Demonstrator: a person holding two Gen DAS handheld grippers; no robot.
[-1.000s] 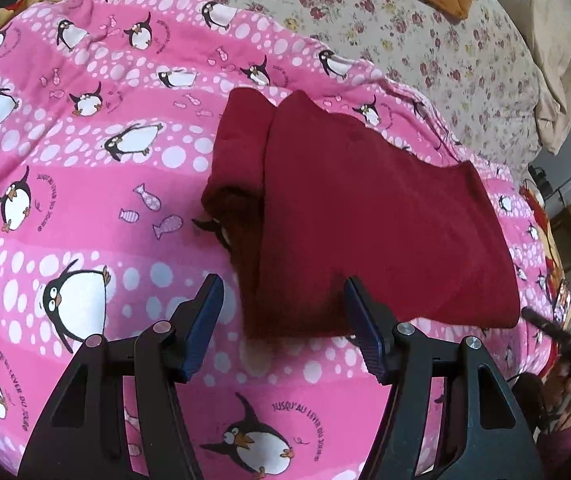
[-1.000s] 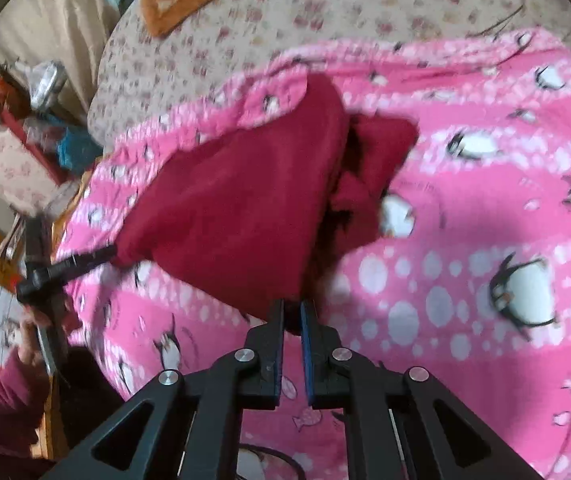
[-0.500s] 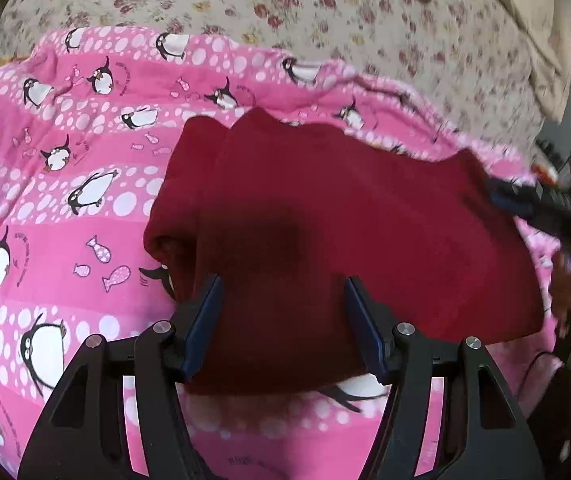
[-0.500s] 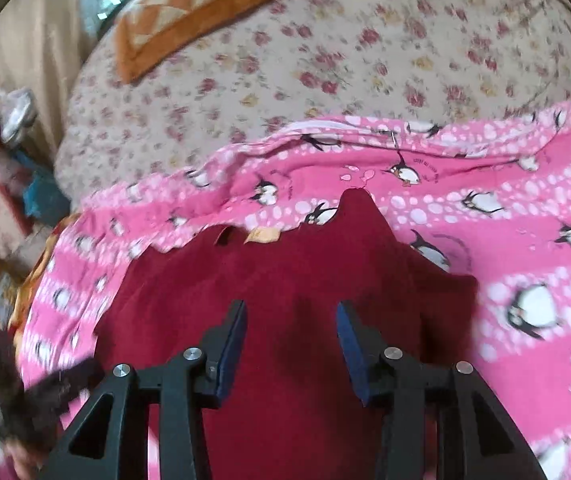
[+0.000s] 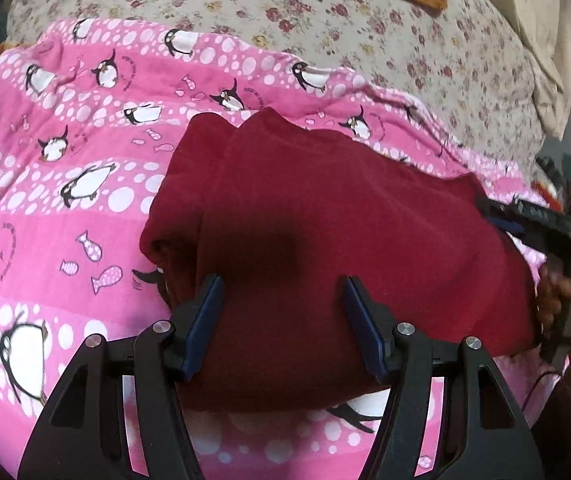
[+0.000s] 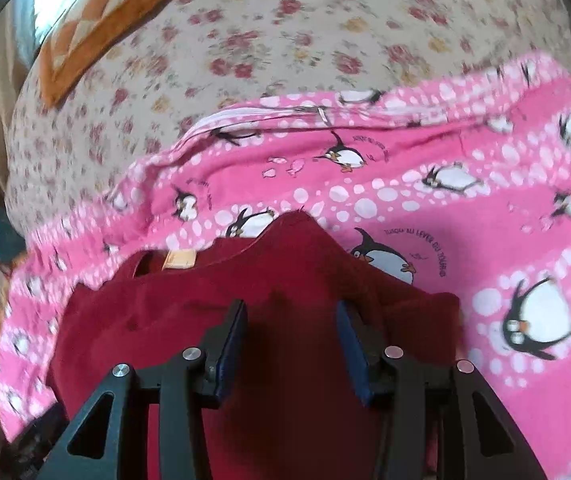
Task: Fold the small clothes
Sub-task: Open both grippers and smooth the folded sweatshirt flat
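The pink penguin blanket (image 6: 465, 208) carries printed French wording curving beside a penguin (image 6: 385, 258), seemingly "JUSQU'AU LEVER DU JOUR". The tan tag (image 6: 179, 259) on the red garment (image 6: 285, 300) is unreadable.

A bed under a floral cover (image 5: 365, 20) carries a pink penguin-print blanket (image 5: 65, 220). 1 dark red garment (image 5: 325, 220) lies folded flat on the blanket; an orange patterned cushion (image 6: 97, 28) rests on the floral cover behind.
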